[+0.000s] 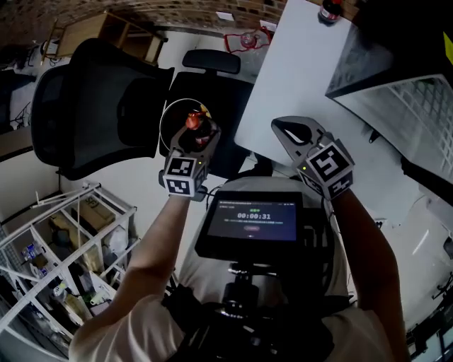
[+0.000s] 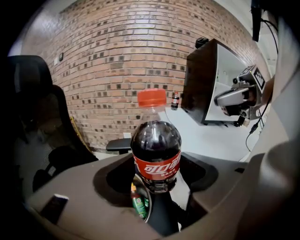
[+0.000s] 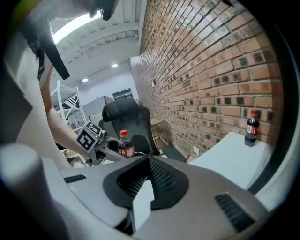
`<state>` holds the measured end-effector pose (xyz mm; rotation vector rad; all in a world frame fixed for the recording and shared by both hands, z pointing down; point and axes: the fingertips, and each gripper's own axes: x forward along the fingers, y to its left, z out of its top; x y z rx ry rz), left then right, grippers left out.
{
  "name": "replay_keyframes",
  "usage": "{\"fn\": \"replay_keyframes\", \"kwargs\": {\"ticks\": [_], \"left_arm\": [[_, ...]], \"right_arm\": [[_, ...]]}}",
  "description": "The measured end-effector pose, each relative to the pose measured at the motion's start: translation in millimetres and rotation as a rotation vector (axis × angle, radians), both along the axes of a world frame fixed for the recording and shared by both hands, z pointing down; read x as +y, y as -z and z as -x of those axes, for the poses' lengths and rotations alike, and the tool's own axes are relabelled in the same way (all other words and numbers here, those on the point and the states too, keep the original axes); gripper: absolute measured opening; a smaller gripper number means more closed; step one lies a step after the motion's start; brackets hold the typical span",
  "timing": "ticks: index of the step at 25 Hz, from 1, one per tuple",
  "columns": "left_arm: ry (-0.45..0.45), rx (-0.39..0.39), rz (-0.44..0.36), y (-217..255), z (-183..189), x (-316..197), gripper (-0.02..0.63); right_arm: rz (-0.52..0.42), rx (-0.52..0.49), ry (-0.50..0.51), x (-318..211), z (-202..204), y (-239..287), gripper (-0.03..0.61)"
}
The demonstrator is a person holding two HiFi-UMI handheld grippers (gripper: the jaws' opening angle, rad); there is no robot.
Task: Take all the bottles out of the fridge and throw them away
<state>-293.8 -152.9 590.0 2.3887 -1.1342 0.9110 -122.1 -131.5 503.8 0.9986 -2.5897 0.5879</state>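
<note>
A black office chair (image 1: pixel 85 106) stands at far left. Beside it, the left gripper (image 1: pixel 192 141) pinches a cola bottle (image 2: pixel 156 145) with a red cap between its fingers, holding it upright above a round bin (image 1: pixel 170 109) in which a green bottle (image 2: pixel 139 202) lies. To the right, the right gripper (image 1: pixel 283 127) hangs empty at the edge of a white table (image 1: pixel 297 71), its fingers (image 3: pixel 161 180) pressed together at the tips. A second cola bottle (image 1: pixel 330 10) stands on the table's far end, near the dark fridge (image 2: pixel 199 84).
</note>
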Motion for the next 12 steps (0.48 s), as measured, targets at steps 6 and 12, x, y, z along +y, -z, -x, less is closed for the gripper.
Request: {"fn": "replay_keyframes", "kwargs": {"ticks": [6,12], "left_arm": [[0.114,-0.075,0.083,-42,76,-9,0.313],[0.104,-0.148,0.196,-94,120,-17,0.313]], "right_arm": [[0.017,-0.007,0.063,-18,38,-9,0.000],[0.045,0.024,0.083,-26,56,-11,0.000]]}}
